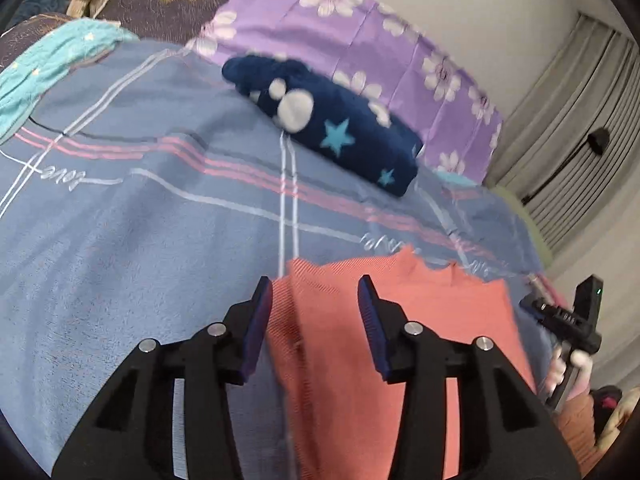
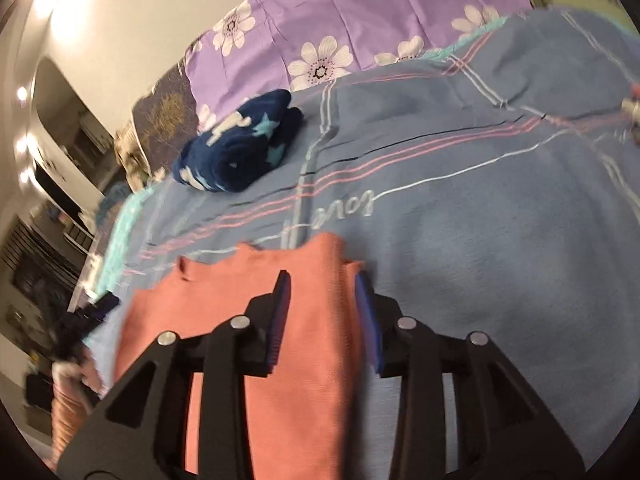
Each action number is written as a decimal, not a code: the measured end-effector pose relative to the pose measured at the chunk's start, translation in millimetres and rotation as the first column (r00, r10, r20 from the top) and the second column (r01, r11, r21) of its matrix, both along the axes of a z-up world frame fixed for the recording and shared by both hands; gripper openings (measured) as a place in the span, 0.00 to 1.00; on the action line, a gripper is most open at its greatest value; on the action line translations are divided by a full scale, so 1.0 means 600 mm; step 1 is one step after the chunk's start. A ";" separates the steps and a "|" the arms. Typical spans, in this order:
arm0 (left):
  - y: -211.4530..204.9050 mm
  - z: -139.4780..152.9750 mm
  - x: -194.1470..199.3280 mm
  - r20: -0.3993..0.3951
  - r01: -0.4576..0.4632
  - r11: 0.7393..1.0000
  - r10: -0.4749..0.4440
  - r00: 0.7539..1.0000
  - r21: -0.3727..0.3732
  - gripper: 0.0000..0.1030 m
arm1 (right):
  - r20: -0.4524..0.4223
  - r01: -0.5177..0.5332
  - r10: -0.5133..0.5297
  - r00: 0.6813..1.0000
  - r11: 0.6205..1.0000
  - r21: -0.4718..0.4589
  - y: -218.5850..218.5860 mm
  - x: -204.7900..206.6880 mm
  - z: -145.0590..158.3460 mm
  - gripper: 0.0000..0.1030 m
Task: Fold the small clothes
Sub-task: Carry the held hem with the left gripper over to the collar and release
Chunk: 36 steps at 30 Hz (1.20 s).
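A salmon garment (image 1: pixel 400 340) is laid flat on the blue striped bed cover (image 1: pixel 140 240), directly beneath both tools. The left tool (image 1: pixel 316 316) is held with jaws wide, nothing between them; the garment's left edge lies under the gap. The right tool (image 2: pixel 324 312) is likewise parted and empty, straddling the garment's right edge, where a strip appears already turned over.

A folded navy star-print item (image 1: pixel 332 132) is set well ahead of both tools, just in front of the purple floral pillow (image 1: pixel 360 40).

Risks judged from here:
- If closed too deep, the bed cover could be pinched together with the garment and dragged up.
- If only the top layer of the turned edge is caught, the fold could be undone on lifting.
- Uneven lifting by the two tools could skew the crease.
- Both views are motion-blurred, so edge positions are uncertain.
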<state>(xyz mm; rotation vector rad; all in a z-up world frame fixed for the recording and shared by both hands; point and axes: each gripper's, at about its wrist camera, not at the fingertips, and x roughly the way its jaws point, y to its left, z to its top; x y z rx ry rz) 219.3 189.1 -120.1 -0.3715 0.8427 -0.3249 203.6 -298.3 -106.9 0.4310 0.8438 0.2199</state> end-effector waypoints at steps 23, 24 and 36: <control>-0.041 0.068 0.051 0.151 0.059 0.990 -0.079 0.985 0.131 0.04 | 0.203 -0.034 0.076 0.976 0.979 -0.201 0.047 0.054 0.085 0.05; -0.045 0.062 0.069 0.134 0.061 0.988 -0.080 0.988 0.140 0.04 | 0.180 -0.038 0.074 0.981 0.980 -0.193 0.049 0.070 0.078 0.05; -0.020 0.039 0.004 0.091 0.079 0.984 -0.094 0.991 0.160 0.24 | 0.029 -0.061 0.067 0.997 0.984 -0.165 0.020 -0.006 0.003 0.23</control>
